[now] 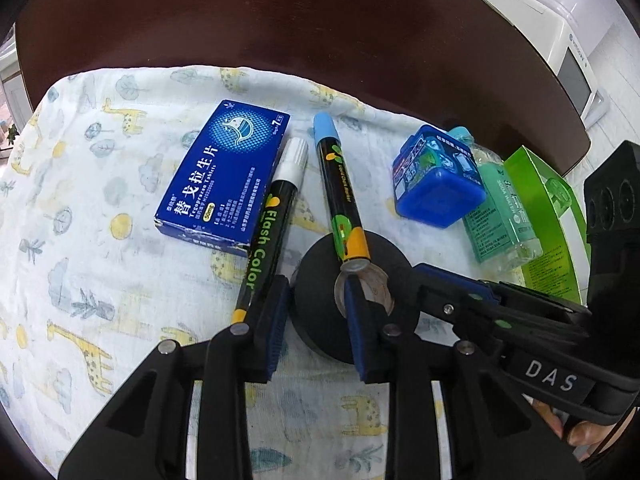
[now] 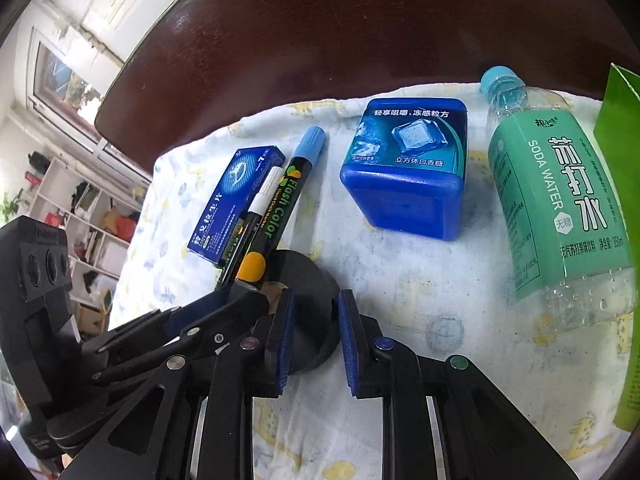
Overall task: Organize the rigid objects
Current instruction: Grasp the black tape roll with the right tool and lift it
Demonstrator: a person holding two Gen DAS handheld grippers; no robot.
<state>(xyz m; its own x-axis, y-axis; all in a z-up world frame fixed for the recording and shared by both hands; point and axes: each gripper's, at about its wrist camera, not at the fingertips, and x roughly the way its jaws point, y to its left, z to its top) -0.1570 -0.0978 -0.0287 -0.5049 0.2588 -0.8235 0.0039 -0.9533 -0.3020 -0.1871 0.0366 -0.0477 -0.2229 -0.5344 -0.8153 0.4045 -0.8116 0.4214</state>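
Note:
A black tape roll [image 1: 384, 256] [image 2: 312, 276] lies flat on a giraffe-print cloth [image 1: 100, 200]. My left gripper [image 1: 318, 284] is shut on the roll's left wall, one pad inside the centre hole and one outside. My right gripper [image 2: 317, 296] is shut on the opposite wall and enters the left wrist view from the right [image 1: 424, 280]. A blue-capped marker [image 1: 340, 184] [image 2: 284, 200] rests with its tail on the roll. A white-capped marker [image 1: 276, 208] lies beside it, against a blue medicine box [image 1: 224, 172].
A blue gum box [image 2: 408, 168] stands right of the markers. A soda water bottle [image 2: 552, 192] lies on its side beyond it, with a green carton [image 2: 616, 120] at the far right. The cloth covers a dark wooden table [image 1: 280, 20].

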